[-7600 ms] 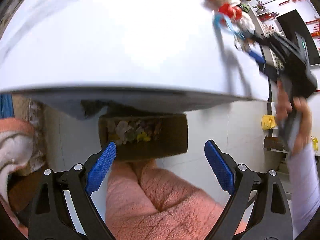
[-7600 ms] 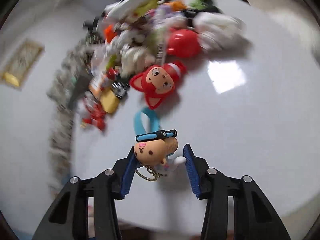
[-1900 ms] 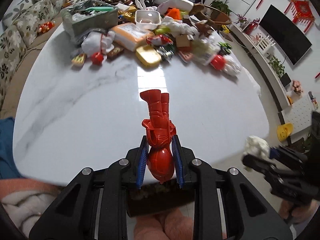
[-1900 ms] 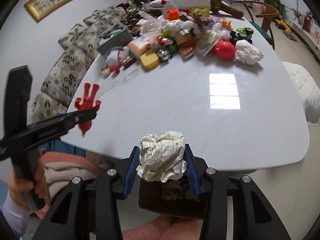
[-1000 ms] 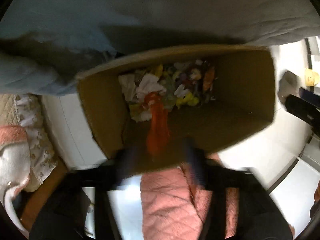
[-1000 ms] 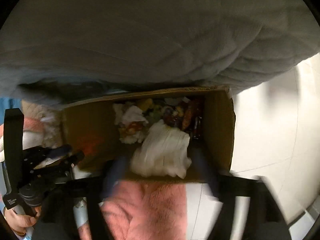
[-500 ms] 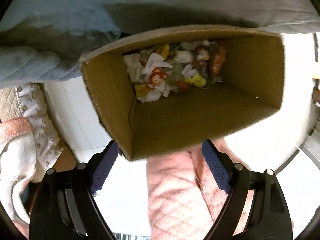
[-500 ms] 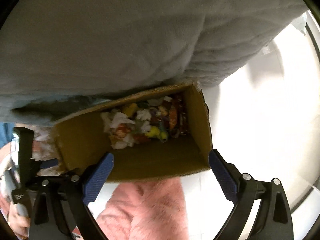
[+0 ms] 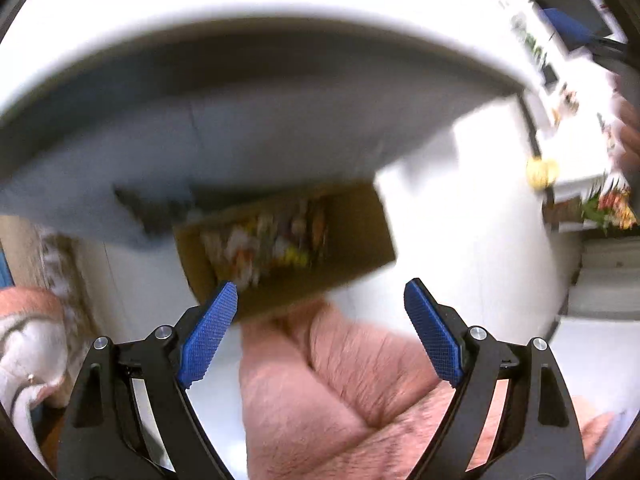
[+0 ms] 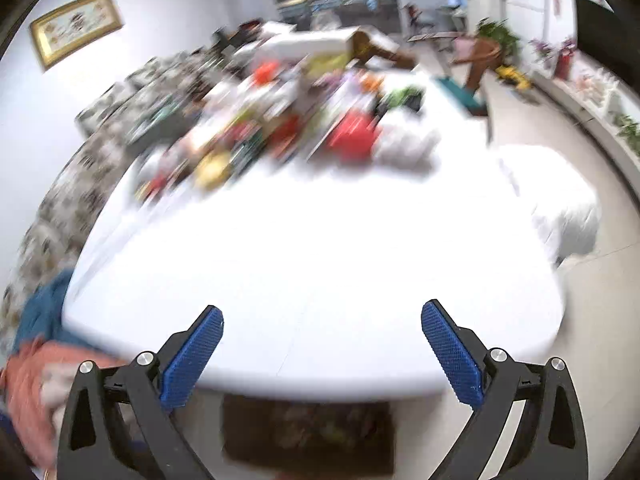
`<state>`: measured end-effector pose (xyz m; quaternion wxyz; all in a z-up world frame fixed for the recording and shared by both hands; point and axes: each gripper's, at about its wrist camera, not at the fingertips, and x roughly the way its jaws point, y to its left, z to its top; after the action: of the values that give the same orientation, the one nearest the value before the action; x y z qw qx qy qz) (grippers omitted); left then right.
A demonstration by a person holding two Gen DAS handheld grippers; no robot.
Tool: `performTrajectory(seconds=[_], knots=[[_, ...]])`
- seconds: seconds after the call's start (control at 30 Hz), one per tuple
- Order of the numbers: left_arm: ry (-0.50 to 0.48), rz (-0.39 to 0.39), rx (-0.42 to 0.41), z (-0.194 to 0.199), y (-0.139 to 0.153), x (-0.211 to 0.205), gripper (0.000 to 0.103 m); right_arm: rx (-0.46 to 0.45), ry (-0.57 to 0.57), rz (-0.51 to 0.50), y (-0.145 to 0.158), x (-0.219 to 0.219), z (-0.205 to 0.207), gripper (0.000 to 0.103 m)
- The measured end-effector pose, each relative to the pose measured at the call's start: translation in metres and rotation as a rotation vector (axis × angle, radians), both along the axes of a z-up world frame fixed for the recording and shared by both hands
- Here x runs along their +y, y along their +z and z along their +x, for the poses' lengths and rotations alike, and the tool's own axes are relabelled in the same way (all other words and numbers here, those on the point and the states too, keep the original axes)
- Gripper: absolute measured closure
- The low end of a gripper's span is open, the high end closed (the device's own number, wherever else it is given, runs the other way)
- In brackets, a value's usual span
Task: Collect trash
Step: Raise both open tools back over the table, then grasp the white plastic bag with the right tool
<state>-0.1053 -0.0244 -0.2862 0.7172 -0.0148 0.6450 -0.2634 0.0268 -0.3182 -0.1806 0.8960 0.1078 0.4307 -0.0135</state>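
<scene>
A brown cardboard box with mixed trash in it stands on the floor under the white table's edge; it also shows in the right wrist view. My left gripper is open and empty, above my pink-clad legs, short of the box. My right gripper is open and empty, over the near edge of the white table. A blurred pile of toys and trash covers the table's far half.
The table's underside hangs above the box. A patterned sofa runs along the left. A white bundle lies on the floor right of the table. Shelves with plants stand at the right.
Both grippers have lifted away from the box, empty. The right one now looks over the tabletop. The left one has pulled back and tilted up.
</scene>
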Motion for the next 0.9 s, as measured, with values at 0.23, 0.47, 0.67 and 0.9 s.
performTrajectory(seconds=[0.23,0.47,0.67,0.9], knots=[[0.183,-0.136,-0.195,0.013,0.078,0.015,0.02,0.151,0.043,-0.27,-0.031,-0.037,0.131,0.006],[0.306,-0.203,-0.136,0.032,0.088,0.03,0.019,0.2,0.116,-0.226,-0.049,-0.05,0.179,0.035],[0.351,-0.145,-0.121,0.05,0.084,0.025,0.013,0.177,0.112,-0.009,-0.041,-0.06,0.146,0.063],[0.211,-0.095,-0.209,0.098,0.097,-0.033,0.013,0.061,0.053,0.242,-0.013,-0.066,0.037,0.064]])
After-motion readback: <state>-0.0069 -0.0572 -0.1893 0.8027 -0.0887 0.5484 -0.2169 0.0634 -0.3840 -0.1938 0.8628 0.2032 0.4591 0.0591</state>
